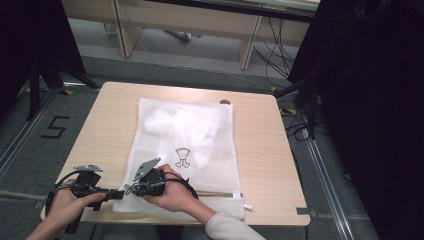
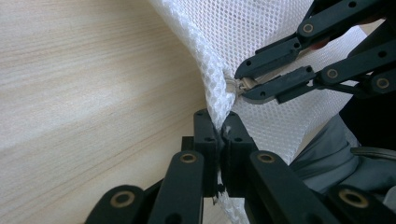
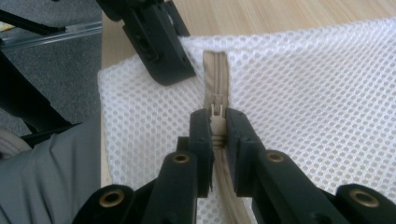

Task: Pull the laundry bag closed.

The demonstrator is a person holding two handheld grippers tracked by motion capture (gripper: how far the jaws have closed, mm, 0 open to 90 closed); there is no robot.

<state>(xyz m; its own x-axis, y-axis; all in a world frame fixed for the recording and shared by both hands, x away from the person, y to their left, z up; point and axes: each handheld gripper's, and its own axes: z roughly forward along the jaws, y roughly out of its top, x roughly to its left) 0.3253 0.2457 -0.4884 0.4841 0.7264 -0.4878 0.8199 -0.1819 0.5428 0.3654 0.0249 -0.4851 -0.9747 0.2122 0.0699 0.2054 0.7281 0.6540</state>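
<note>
Item: white mesh laundry bag (image 1: 182, 150), flat on the light wood surface (image 1: 100, 125). It covers the middle of the surface from near the far edge down to the near edge. White cloth shows through the mesh in the far half; a small black printed mark sits near the centre of the bag.

Zipper (image 1: 217, 194): beige tape, running along the bag's near edge, parallel to the near edge of the surface. A white tab lies at its end toward the near right corner. In the right gripper view the zipper tape (image 3: 215, 79) runs straight up from the jaws.

Left gripper (image 1: 117, 194): held in the left hand (image 1: 67, 202) at the near left corner of the surface. Jaws closed tight on the mesh at the bag's near left corner; in the left gripper view the fabric (image 2: 219, 56) rises out from between the two jaws, pulled taut.

Right gripper (image 1: 131, 189): held in the right hand (image 1: 175, 195) at the near edge, just beside the left gripper. Jaws narrow, pinched on the zipper pull (image 3: 216, 122) at the left end of the zipper. In the left gripper view the right gripper's tips (image 2: 243, 84) clamp the same beige pull, just above the left gripper's own jaws.

Also present: a small dark object (image 1: 225, 102) at the far edge of the surface, beside the bag's far right corner; too small to identify.
</note>
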